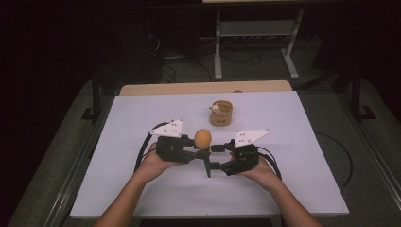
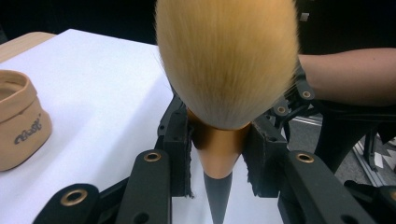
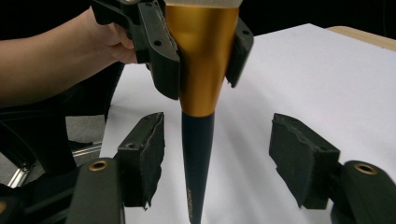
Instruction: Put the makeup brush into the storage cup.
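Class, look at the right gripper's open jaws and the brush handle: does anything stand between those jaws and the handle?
Nothing visible does. The right gripper has its jaws open on either side of the dark brush handle, with only bare white table behind. The left gripper holds the brush higher up, by its gold ferrule.

Your right gripper stands with its black foam pads apart on either side of the dark tapered handle of the makeup brush with the gold metal ferrule, not pressing it; your left gripper clamps that ferrule above the white table
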The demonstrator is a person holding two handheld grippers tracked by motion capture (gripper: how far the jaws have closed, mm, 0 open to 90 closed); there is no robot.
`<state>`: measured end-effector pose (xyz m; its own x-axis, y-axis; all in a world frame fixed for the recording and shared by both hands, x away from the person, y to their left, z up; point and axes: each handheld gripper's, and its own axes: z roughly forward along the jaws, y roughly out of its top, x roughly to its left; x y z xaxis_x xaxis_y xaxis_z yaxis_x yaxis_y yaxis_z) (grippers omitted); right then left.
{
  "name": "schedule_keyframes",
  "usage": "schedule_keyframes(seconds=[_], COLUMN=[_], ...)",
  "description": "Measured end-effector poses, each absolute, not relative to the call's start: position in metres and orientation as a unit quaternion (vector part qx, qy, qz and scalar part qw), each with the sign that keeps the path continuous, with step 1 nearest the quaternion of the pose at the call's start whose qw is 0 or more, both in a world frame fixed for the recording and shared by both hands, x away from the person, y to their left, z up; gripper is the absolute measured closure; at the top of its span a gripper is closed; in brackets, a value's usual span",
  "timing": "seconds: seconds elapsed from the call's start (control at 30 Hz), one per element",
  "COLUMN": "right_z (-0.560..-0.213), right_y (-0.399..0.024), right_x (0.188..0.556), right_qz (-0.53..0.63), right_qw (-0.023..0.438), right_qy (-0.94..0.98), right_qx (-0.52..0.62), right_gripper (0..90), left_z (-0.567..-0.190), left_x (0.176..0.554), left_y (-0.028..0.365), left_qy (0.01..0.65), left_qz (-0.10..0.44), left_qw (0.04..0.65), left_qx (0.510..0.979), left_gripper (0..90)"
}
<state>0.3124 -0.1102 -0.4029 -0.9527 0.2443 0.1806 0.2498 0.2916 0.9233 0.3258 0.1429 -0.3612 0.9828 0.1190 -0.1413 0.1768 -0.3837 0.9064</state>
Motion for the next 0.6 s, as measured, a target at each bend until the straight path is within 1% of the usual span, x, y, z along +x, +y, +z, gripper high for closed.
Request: schedule_keyframes(seconds=[0.17, 0.37, 0.5, 0.57, 0.6], right_z=[-0.405, -0.409, -0.409, -0.409, -0.409], right_y=[-0.102, -0.096, -0.095, -0.095, -0.095], right_x=[0.312, 0.312, 0.311, 0.311, 0.311], right_qz=[-0.577, -0.578, -0.579, -0.58, -0.581], right_qw=[0.013, 0.02, 0.022, 0.022, 0.023], right_qy=[-0.804, -0.804, -0.803, -0.802, -0.801], right_qx=[-0.145, -0.142, -0.142, -0.142, -0.141], right_gripper=[41.0, 53.7, 59.5, 60.7, 63.2], left_z=[-0.363, -0.364, -0.363, -0.364, -0.364], left_x=[0.326, 0.325, 0.325, 0.325, 0.324], left_y=[0.14, 0.139, 0.139, 0.139, 0.138], left_qy=[0.088, 0.085, 0.082, 0.083, 0.083], left_qz=[-0.031, -0.031, -0.032, -0.035, -0.034], left_qw=[0.548, 0.546, 0.546, 0.546, 0.545], left_qx=[0.831, 0.833, 0.833, 0.833, 0.833], left_gripper=[64.9, 64.9, 64.9, 64.9, 64.9])
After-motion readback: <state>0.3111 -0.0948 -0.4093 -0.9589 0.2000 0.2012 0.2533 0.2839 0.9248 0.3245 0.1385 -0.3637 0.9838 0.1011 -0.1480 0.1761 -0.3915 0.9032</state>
